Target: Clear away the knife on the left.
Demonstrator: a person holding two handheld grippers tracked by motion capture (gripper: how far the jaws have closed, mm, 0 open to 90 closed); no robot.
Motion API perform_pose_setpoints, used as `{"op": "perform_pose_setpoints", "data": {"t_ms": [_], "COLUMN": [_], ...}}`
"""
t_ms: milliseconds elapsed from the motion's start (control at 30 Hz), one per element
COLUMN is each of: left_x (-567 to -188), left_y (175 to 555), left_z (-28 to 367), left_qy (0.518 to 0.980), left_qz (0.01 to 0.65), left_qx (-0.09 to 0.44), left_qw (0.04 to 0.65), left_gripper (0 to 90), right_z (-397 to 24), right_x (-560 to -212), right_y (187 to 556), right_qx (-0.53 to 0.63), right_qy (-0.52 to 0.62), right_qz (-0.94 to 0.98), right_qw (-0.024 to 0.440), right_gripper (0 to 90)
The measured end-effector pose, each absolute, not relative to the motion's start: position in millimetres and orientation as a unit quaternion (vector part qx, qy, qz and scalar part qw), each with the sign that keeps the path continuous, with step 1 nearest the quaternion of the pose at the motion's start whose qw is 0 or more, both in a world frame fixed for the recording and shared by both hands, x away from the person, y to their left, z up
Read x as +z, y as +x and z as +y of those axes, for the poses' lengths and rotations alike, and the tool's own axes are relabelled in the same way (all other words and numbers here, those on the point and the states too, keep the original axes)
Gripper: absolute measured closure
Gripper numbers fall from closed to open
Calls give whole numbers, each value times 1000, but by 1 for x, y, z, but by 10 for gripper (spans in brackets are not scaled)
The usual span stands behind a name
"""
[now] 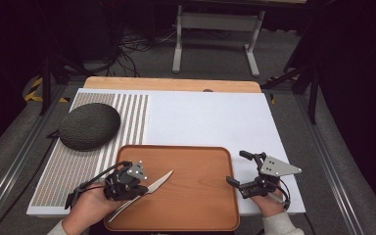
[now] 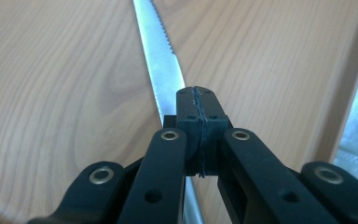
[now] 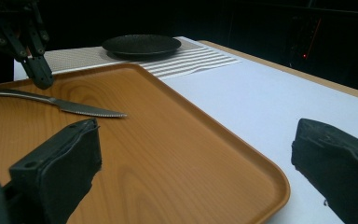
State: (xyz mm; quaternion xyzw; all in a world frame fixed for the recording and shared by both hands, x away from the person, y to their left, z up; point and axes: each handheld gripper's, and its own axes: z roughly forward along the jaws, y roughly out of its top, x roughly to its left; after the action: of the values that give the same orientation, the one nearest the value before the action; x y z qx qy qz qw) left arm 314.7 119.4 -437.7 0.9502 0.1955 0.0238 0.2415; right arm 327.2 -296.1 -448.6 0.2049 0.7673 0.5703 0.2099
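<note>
A serrated steel knife point(image 1: 154, 185) lies flat on the wooden tray point(image 1: 196, 205), its blade pointing away and to the right. My left gripper point(image 1: 139, 190) hovers over the knife's middle near the tray's left side. Its jaws are shut tip to tip with nothing between them. In the left gripper view the closed tips point(image 2: 198, 100) sit above the blade point(image 2: 161, 60), and tray wood point(image 2: 51, 93) lies all around. The right gripper view shows that left gripper point(image 3: 41, 79) just above the knife point(image 3: 74, 108). My right gripper point(image 1: 239, 168) stands wide open at the tray's right edge point(image 3: 270, 177), empty.
A dark round textured plate point(image 1: 89, 126) rests on a striped placemat point(image 1: 73, 161) at the left. A white board point(image 1: 210, 117) covers the table beyond and right of the tray. A grey table frame point(image 1: 218, 22) stands on the floor behind.
</note>
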Motion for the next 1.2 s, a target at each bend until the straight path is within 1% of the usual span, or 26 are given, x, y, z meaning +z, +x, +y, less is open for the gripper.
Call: {"op": "perform_pose_setpoints", "data": {"t_ms": [167,433,633,833,1200], "left_x": [-445,-451,-455,-455,-455], "left_y": [310,308,310,312,321], "left_z": [108,104,104,105,120], "left_qy": [962,969,971,971,966], "left_qz": [162,140,144,155,181], "left_qx": [48,55,53,65,59], "left_qw": [214,196,184,172,177], "left_gripper": [899,899,899,899,899], "right_z": [-296,-296,-296,-296,-295], "right_x": [-449,-449,-449,-449,-449], "right_y": [327,327,327,327,327], "right_qx": [570,570,569,569,568], "right_qy": [204,204,203,202,202], "right_qz": [768,768,769,769,770], "right_qw": [210,210,210,210,211], "right_gripper": [22,22,22,22,22]}}
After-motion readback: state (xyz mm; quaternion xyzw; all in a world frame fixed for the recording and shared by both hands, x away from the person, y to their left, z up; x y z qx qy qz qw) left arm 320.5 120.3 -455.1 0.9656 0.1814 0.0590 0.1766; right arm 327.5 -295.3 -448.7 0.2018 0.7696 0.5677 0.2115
